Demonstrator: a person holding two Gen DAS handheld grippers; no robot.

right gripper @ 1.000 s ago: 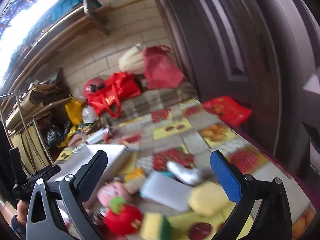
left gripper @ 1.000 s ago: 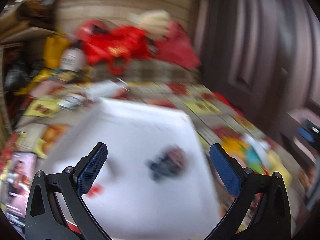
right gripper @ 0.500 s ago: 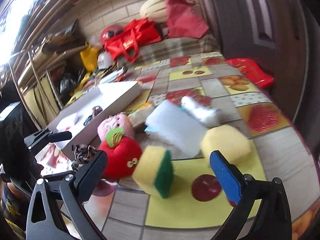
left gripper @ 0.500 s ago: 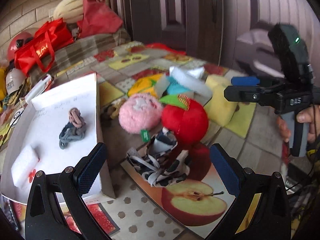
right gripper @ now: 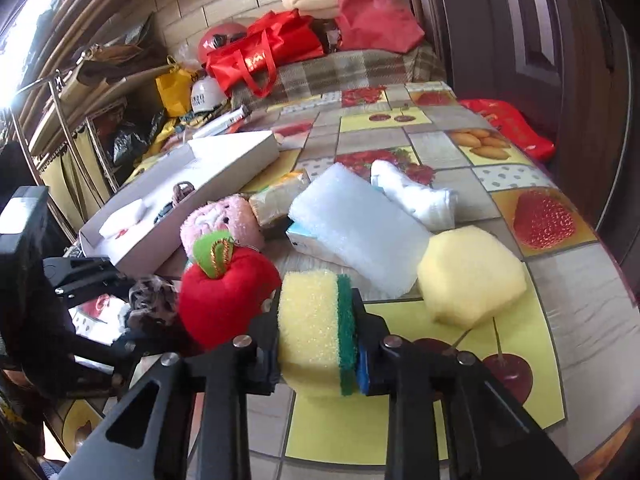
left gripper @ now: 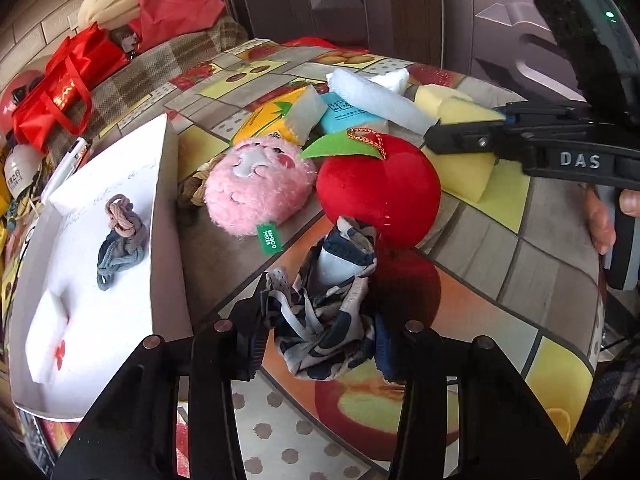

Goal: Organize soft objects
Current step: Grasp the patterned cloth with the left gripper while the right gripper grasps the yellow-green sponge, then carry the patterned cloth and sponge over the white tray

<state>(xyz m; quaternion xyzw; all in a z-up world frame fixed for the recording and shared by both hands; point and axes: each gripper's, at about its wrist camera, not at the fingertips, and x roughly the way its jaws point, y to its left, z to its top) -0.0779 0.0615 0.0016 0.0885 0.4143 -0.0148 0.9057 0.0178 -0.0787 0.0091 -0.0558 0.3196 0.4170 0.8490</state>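
My left gripper (left gripper: 316,344) is shut on a blue-and-white patterned cloth (left gripper: 328,304) on the table. My right gripper (right gripper: 318,344) is shut on a yellow-and-green scrub sponge (right gripper: 316,328). A red plush apple (left gripper: 380,188) and a pink plush toy (left gripper: 256,188) lie beside the cloth. A white box (left gripper: 160,208) at the left holds hair ties (left gripper: 120,236) and a white foam piece (left gripper: 44,332). A white foam pad (right gripper: 356,228), a yellow sponge (right gripper: 472,276) and a white sock (right gripper: 416,196) lie further back.
The table has a fruit-patterned cloth (right gripper: 400,432). Tissue packs (left gripper: 348,112) sit behind the plush toys. Red bags (right gripper: 264,56), a helmet and clutter fill the far end. A dark door (right gripper: 540,40) stands at the right.
Both grippers moved down to the table and shut: the left on the patterned cloth, the right on the scrub sponge. Both were open half a second ago.
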